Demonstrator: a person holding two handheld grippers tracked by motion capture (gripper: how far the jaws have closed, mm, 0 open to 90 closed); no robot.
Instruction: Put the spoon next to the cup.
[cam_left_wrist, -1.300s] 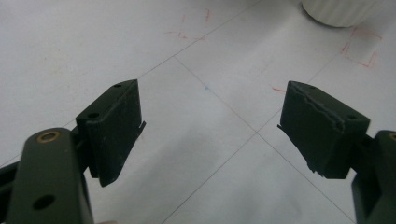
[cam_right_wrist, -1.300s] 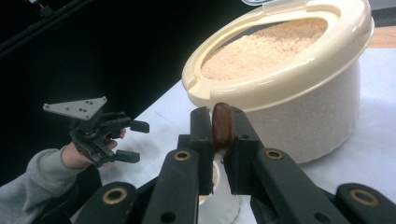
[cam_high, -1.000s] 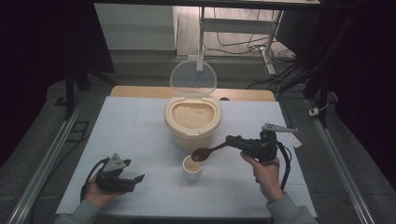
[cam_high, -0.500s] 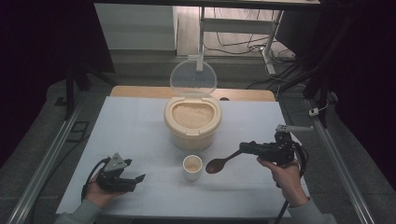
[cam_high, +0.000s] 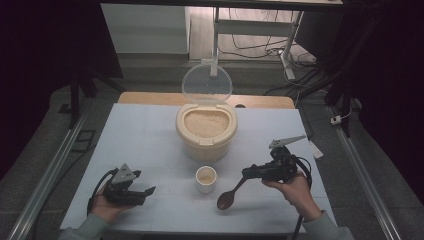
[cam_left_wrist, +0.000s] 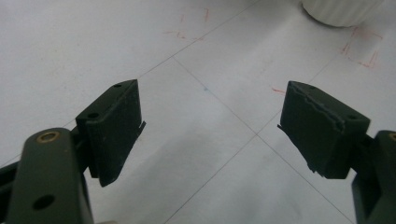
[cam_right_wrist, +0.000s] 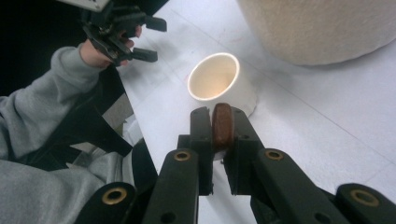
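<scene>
White table (cam_high: 150, 135), spoon (cam_high: 229, 198) in right tongs (cam_high: 246, 173)

A: What stands on the pale tabletop (cam_high: 150, 135)?

B: A cream rice container (cam_high: 206, 129), lid raised, sits at centre toward the far edge. A small white cup (cam_high: 205, 179) stands nearer the front, just ahead of it and apart.

A: And the surface itself?

B: Thin grey lines cross the tabletop, with faint red marks seen in the left gripper view. A brown wooden strip (cam_high: 150, 97) shows along its far edge.
</scene>
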